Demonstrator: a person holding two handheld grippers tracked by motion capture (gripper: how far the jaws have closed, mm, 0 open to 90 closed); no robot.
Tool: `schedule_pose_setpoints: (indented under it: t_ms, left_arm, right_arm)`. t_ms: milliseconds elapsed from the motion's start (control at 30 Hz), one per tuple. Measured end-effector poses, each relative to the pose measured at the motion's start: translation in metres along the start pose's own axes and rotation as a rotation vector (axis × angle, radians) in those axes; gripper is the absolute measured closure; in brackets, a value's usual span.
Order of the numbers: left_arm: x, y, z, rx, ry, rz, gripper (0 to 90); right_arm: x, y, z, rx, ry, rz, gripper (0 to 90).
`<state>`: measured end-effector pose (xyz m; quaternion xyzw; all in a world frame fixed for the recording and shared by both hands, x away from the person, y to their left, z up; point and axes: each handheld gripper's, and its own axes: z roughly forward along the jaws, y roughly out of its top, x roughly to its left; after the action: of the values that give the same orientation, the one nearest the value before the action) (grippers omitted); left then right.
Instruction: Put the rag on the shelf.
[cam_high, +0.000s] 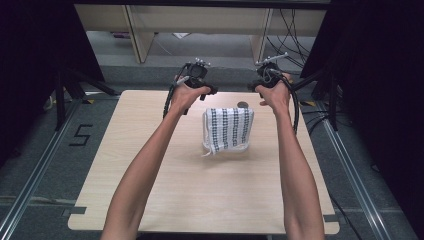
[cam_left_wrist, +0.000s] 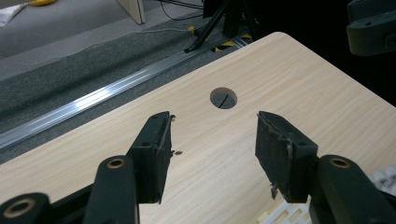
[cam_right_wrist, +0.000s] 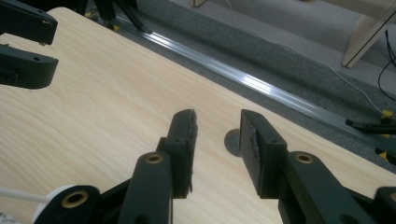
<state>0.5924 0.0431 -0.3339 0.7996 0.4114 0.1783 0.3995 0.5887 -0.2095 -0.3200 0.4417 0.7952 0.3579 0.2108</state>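
Note:
A folded white cloth with dark checked stripes (cam_high: 227, 129) lies near the middle of the wooden table (cam_high: 150, 185). Both grippers hover over the table's far edge, beyond the cloth. My left gripper (cam_high: 212, 91) is to the cloth's far left, and in its own view it (cam_left_wrist: 212, 140) stands open with nothing between the jaws. My right gripper (cam_high: 251, 86) is to the cloth's far right, and its own view shows it (cam_right_wrist: 217, 135) open and empty too. A corner of the cloth (cam_left_wrist: 285, 215) peeks in at the bottom of the left gripper view.
A round cable hole (cam_left_wrist: 223, 98) sits in the table near the far edge, between the grippers. Metal floor rails (cam_high: 30, 180) run along both sides. Black tripod legs (cam_high: 70, 85) and cables (cam_high: 295, 35) stand beyond the table. Wooden furniture legs (cam_high: 137, 35) are at the back.

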Motion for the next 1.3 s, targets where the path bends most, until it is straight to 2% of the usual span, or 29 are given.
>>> schedule_pose_setpoints:
  t_ms: [100, 167, 233, 267, 400, 567, 600, 633, 733, 800, 867, 967, 1067, 1133, 1200, 1233, 1300]
  left_arm:
    - [0.001, 0.002, -0.009, -0.014, 0.009, 0.003, 43.1]
    - [0.002, 0.002, -0.015, -0.027, 0.011, -0.003, 42.7]
    - [0.004, 0.003, -0.023, -0.049, 0.011, -0.015, 42.1]
    - [0.005, 0.003, -0.026, -0.054, 0.009, -0.015, 41.7]
    - [0.006, 0.001, -0.038, -0.071, 0.009, -0.022, 39.2]
    - [0.004, -0.002, -0.048, -0.095, -0.006, -0.03, 37.8]
    - [0.004, -0.002, -0.048, -0.095, -0.006, -0.03, 37.5]
    - [0.003, -0.004, -0.052, -0.107, -0.001, -0.032, 36.8]
    - [-0.001, -0.007, -0.059, -0.118, 0.004, -0.035, 33.6]
    - [-0.003, -0.011, -0.064, -0.129, -0.011, -0.031, 32.9]
    - [-0.005, -0.014, -0.07, -0.135, -0.013, -0.026, 32.9]
    - [-0.007, -0.018, -0.076, -0.128, -0.014, -0.005, 32.1]
    - [-0.009, -0.021, -0.082, -0.139, -0.024, -0.007, 32.0]
    - [-0.01, -0.022, -0.084, -0.14, -0.021, -0.004, 31.5]
    - [-0.011, -0.026, -0.087, -0.142, -0.031, 0.003, 31.4]
    - [-0.011, -0.028, -0.088, -0.141, -0.034, 0.008, 31.3]
    - [-0.013, -0.03, -0.09, -0.147, -0.034, 0.008, 30.8]
  right_arm:
    - [0.001, 0.002, -0.004, -0.021, -0.006, -0.011, 65.1]
    - [0.001, 0.003, -0.008, -0.015, -0.003, -0.024, 64.4]
    - [0.003, 0.003, -0.012, -0.017, 0.001, -0.01, 63.3]
    - [0.002, 0.003, -0.014, -0.034, 0.001, -0.018, 62.9]
    - [0.004, 0.002, -0.021, -0.044, 0.006, -0.022, 61.5]
    - [0.006, -0.001, -0.03, -0.06, 0.0, -0.021, 58.1]
    - [0.007, -0.001, -0.031, -0.066, 0.005, -0.021, 57.6]
    - [0.008, -0.002, -0.034, -0.081, 0.005, -0.04, 56.9]
    - [0.01, -0.003, -0.041, -0.107, 0.02, -0.037, 55.8]
    - [0.013, -0.003, -0.048, -0.124, 0.032, -0.047, 55.7]
    - [0.016, -0.006, -0.055, -0.151, 0.072, -0.036, 55.4]
    - [0.019, -0.011, -0.062, -0.154, 0.071, -0.033, 54.1]
    - [0.023, -0.016, -0.068, -0.168, 0.067, -0.041, 53.2]
    - [0.024, -0.017, -0.07, -0.163, 0.078, -0.044, 52.9]
    - [0.029, -0.02, -0.075, -0.183, 0.083, -0.053, 52.1]
    - [0.031, -0.021, -0.077, -0.173, 0.098, -0.052, 51.6]
    - [0.033, -0.024, -0.08, -0.186, 0.1, -0.072, 49.5]
